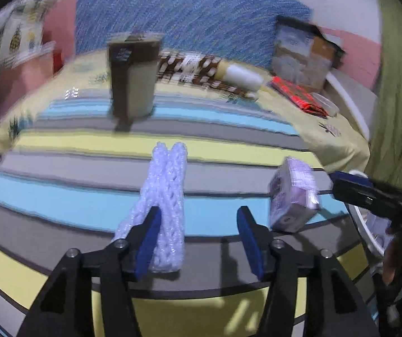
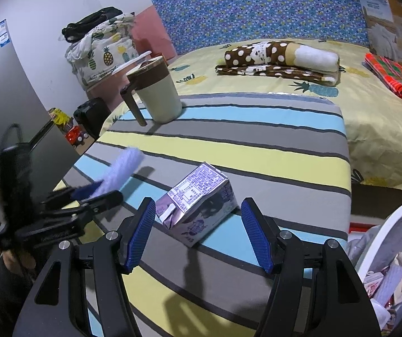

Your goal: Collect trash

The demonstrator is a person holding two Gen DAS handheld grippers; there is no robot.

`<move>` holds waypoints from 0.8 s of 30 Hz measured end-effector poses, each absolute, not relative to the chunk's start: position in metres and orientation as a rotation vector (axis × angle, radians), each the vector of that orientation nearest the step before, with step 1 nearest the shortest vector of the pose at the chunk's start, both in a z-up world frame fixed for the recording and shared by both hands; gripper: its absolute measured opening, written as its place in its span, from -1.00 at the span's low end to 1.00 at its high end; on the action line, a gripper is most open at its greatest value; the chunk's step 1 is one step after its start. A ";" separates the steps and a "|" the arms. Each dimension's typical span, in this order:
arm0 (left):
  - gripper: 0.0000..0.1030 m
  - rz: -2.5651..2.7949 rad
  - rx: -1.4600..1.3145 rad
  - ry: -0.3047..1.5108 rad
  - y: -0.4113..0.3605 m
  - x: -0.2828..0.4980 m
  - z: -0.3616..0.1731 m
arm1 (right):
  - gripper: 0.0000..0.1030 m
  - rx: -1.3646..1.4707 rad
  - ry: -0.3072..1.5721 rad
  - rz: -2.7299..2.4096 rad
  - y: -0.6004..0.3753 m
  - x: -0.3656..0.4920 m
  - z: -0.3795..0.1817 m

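Though left view blurred, left gripper (image 1: 199, 241) spread; foam fruit net (image 1: 163, 193) against left pad, unpinched: soft, light, pinch mid-length. Right view: right gripper (image 2: 198, 234) spread, milk carton (image 2: 198, 200) lying between jaws on striped board (image 2: 257, 146); light, crushable, grip flat sides.

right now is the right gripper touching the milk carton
Apart. The right wrist view shows striped cloth between each blue pad of the right gripper and the milk carton.

black tool (image 2: 198, 236) arms, blue ribbed pads (image 2: 142, 233), silver screws.
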State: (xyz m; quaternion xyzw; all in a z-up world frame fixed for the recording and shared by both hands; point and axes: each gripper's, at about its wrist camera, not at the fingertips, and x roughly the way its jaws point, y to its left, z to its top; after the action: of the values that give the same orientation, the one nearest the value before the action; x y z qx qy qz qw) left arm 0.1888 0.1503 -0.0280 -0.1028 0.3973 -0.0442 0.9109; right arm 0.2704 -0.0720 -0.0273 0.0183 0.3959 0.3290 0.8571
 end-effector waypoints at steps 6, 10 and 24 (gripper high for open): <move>0.15 0.014 -0.284 0.799 0.179 0.186 -0.032 | 0.26 0.033 0.837 0.692 -0.070 0.269 -0.028; 0.18 0.111 -0.266 0.791 0.190 0.184 -0.036 | 0.26 0.024 0.844 0.697 -0.067 0.269 -0.029; 0.18 -0.199 -0.299 0.733 0.170 0.151 -0.025 | 0.26 0.010 0.847 0.705 -0.064 0.264 -0.028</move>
State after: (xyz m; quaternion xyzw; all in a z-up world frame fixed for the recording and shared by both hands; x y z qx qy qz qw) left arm 0.1512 0.1703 -0.0246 -0.1452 0.3564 -0.0968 0.9179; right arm 0.2644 -0.0642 -0.0277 0.0046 0.4024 0.3351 0.8519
